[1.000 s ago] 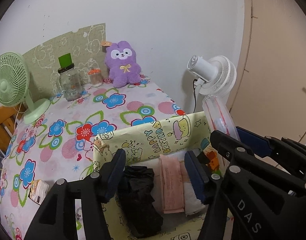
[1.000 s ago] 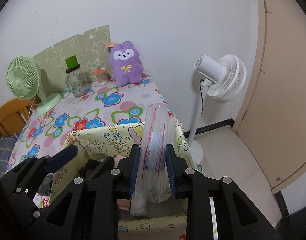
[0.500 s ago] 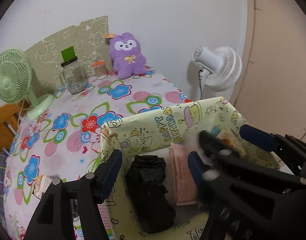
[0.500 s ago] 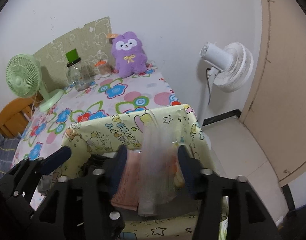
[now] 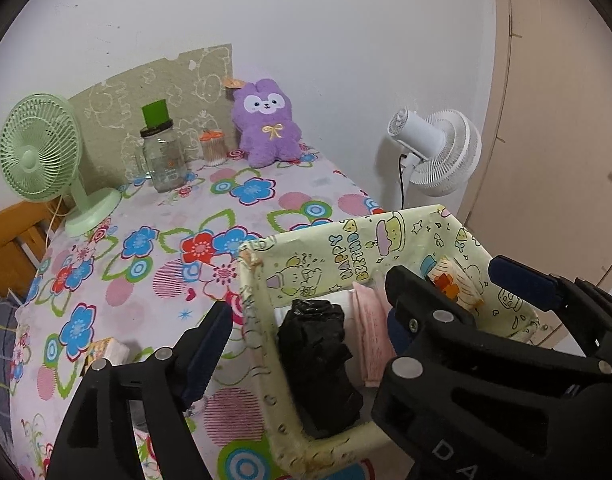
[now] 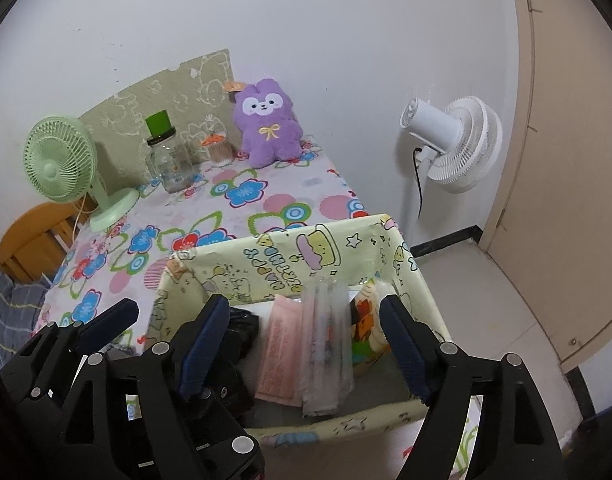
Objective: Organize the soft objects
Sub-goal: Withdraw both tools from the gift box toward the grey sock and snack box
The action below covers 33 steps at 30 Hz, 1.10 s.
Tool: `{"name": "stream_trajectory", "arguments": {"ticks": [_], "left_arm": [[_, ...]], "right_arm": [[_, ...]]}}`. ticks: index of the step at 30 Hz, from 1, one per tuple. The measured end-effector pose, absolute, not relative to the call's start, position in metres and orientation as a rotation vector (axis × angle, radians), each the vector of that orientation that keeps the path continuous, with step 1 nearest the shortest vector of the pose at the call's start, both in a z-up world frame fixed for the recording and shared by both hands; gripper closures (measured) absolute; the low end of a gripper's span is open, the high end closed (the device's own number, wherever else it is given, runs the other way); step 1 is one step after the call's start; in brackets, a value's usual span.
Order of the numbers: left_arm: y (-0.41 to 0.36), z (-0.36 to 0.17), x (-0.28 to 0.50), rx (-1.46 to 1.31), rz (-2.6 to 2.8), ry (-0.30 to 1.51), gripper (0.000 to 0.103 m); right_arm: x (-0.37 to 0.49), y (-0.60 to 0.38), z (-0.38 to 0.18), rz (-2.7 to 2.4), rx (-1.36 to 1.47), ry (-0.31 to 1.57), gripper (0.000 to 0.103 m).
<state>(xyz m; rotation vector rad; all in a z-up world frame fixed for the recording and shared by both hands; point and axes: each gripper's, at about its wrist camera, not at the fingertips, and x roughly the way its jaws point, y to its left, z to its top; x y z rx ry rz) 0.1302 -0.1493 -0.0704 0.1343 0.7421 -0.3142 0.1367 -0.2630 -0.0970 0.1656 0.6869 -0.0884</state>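
- Left wrist view: left gripper [image 5: 306, 344] jaws spread and opening, pads pressing nothing. Left finger hangs over the worktop [image 5: 265, 200] outside the box wall; right finger mostly hidden behind the right gripper's black frame.
- Yellow cartoon-print box [image 5: 261, 320] sits at worktop near-right corner, open top.
- Inside the box: black bundle [image 5: 318, 360] along the left wall, pink folded cloth [image 5: 372, 332] just right of it, white item behind both, small printed pack [image 5: 450, 284] against the right wall.
- Small tissue pack [image 5: 105, 354] on worktop near the left edge, apart from the box.
- Far edge by the wall: purple plush [image 5: 265, 128], glass jar [image 5: 163, 156] w/ green block on lid, small orange-lid cup [image 5: 213, 148] between them. Green desk fan [image 5: 41, 152] at far-left corner.
- White floor fan [image 5: 438, 152] off the worktop, right side.
- Right wrist view: right gripper [image 6: 306, 340] jaws spread wide and opening. Clear zip bag [image 6: 326, 340] stands between the fingers inside the box [image 6: 410, 268]; pads clear of it both sides, no grip.
- Bag is between the pink cloth [image 6: 281, 344] on its left and the printed pack [image 6: 366, 320] on its right, leaning a bit, bottom on the box floor.
- Black bundle [image 6: 241, 328] partly hidden behind the gripper's left finger.
- Left gripper [image 6: 105, 320] frame visible lower left, one finger over the worktop [image 6: 265, 200] beside the box.
- Plush [image 6: 267, 124], jar [image 6: 171, 160], green fan [image 6: 61, 160] along the far edge; white fan [image 6: 458, 144] on floor at right.
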Motion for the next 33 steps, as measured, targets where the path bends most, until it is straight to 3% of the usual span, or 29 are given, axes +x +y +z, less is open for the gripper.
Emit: {"name": "stream_trajectory", "arguments": {"ticks": [15,20,33], "left_arm": [[-0.110,-0.044,0.103,0.134,-0.290,0.670,0.014],[-0.101,-0.036,0.094,0.128,-0.290,0.639,0.005],[-0.073,-0.030,0.078,0.110,-0.289,0.624,0.003]], "right_arm": [[0.109,-0.227,-0.074,-0.090,0.163,0.636,0.016],[0.100,-0.217,-0.064,-0.092,0.153,0.610,0.013],[0.082,-0.188,-0.055,-0.052,0.119,0.592,0.012]]}}
